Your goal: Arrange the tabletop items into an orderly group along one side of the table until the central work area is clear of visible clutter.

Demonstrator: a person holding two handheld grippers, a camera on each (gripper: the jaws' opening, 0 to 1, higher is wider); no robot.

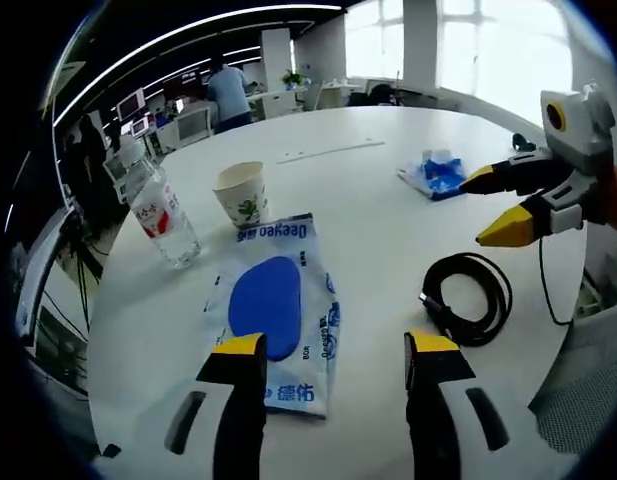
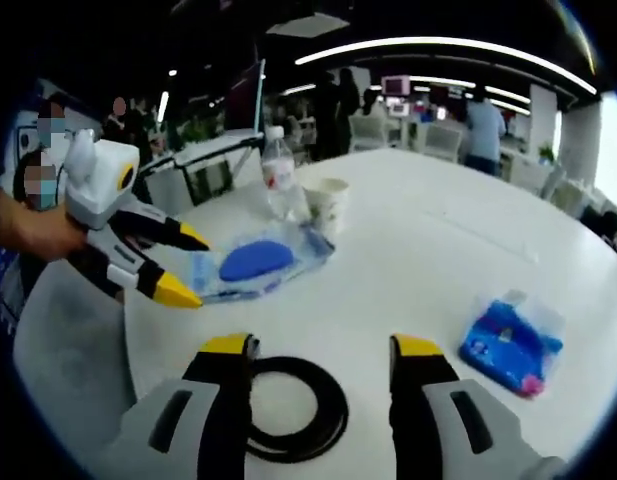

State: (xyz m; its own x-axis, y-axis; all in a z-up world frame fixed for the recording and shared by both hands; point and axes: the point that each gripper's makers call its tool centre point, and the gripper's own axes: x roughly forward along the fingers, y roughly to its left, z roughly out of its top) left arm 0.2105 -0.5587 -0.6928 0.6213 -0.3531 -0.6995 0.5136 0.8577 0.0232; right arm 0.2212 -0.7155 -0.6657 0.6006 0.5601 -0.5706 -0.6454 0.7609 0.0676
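Left gripper view: left gripper point(image 1: 333, 350) spread, empty, above wipes pack point(image 1: 276, 305) on counter point(image 1: 368, 200). Paper cup point(image 1: 240, 193) and water bottle point(image 1: 160, 205) beyond pack; black cable point(image 1: 470, 296) beside it.

Right gripper view: right gripper point(image 2: 323, 348) spread, empty, over black cable point(image 2: 293, 410). Blue packet point(image 2: 510, 343) beside cable; wipes pack point(image 2: 256, 262) beyond.

The wipes pack point(image 1: 273, 305) lying just ahead of the left gripper's point(image 1: 333, 360) jaws carries the brand "Deeyeo" in blue along its far edge, printed upside down from this side, and two blue Chinese characters, "德佑", near its close edge between the jaws. The water bottle's point(image 1: 163, 210) red label is too small to read.
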